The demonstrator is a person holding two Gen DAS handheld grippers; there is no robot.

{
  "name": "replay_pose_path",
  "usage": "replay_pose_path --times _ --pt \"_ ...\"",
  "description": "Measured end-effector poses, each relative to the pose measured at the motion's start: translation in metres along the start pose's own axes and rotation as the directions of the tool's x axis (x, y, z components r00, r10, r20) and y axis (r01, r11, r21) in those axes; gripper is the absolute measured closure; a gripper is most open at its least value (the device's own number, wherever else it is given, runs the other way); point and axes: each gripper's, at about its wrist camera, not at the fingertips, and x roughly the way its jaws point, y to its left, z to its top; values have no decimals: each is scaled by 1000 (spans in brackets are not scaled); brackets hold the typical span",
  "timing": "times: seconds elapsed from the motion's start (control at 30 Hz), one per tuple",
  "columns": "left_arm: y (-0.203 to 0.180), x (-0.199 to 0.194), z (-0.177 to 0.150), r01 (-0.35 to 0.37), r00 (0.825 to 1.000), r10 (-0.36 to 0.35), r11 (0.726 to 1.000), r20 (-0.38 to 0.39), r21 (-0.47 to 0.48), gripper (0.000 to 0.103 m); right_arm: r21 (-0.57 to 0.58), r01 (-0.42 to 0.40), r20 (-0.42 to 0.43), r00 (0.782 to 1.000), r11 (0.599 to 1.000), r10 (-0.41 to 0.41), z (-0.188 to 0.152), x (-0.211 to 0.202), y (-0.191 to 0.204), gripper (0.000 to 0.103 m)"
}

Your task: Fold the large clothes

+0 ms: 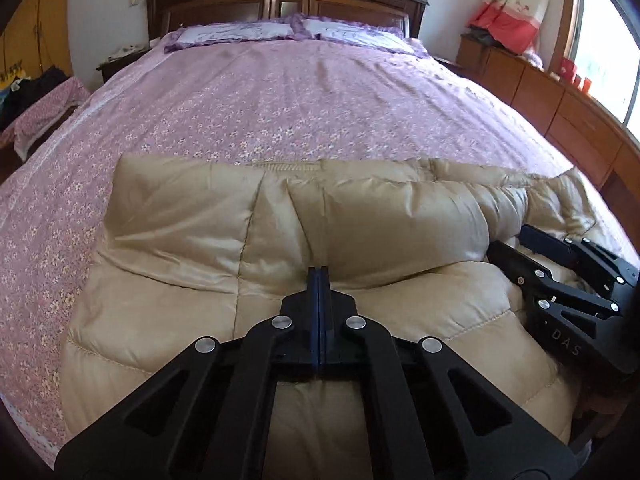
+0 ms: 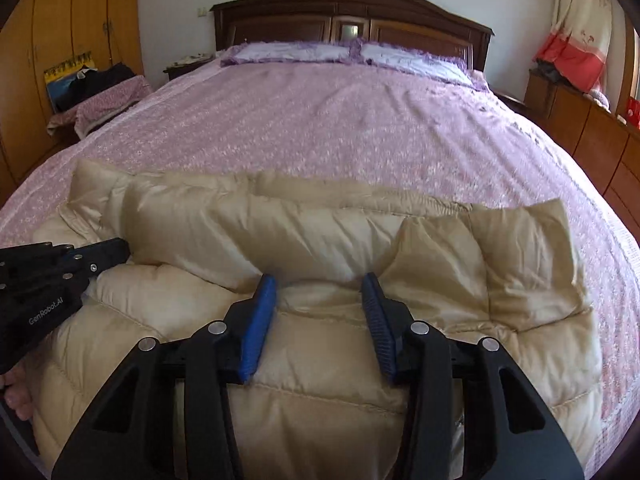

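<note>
1. Left wrist view: a big bed with a pink flowered cover (image 1: pixel 280 112) is seen far ahead of the tongs, and two purple pillows (image 1: pixel 288 32) are laid at its far end, under a dark wood headboard (image 1: pixel 280 4).
2. A puffy tan coat (image 1: pixel 224 240) is spread on the near part of the bed, right under and in front of both tongs. One fat sleeve (image 2: pixel 280 232) is laid across it, just past the tips.
3. The left tongs (image 1: pixel 319 276) are pressed tight together. Their tips are set against the edge of the sleeve, but it cannot be told if any cloth is pinched.
4. The right tongs (image 2: pixel 320 292) are held partly apart over the coat, with a soft bulge of coat seen between the blue pads (image 2: pixel 260 320). It cannot be told if the pads are pressed on it.
</note>
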Motion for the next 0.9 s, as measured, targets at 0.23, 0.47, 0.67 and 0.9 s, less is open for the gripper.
replay_pose_path --times 0.23,0.47,0.67,0.9 --pt "-5 10 1 -13 1000 13 1000 -14 11 102 -5 11 -21 1000 1000 -11 -5 7 4 58" --pt "5 -19 6 -26 999 25 999 34 28 100 19 35 113 993 999 -37 -3 -30 0 53" --pt "25 -52 -7 71 996 -68 996 64 -49 92 211 -62 207 978 975 17 -8 -85 -31 16" --pt "12 -74 -29 72 991 -67 997 114 -40 41 327 -133 245 968 936 53 -35 -123 -51 6"
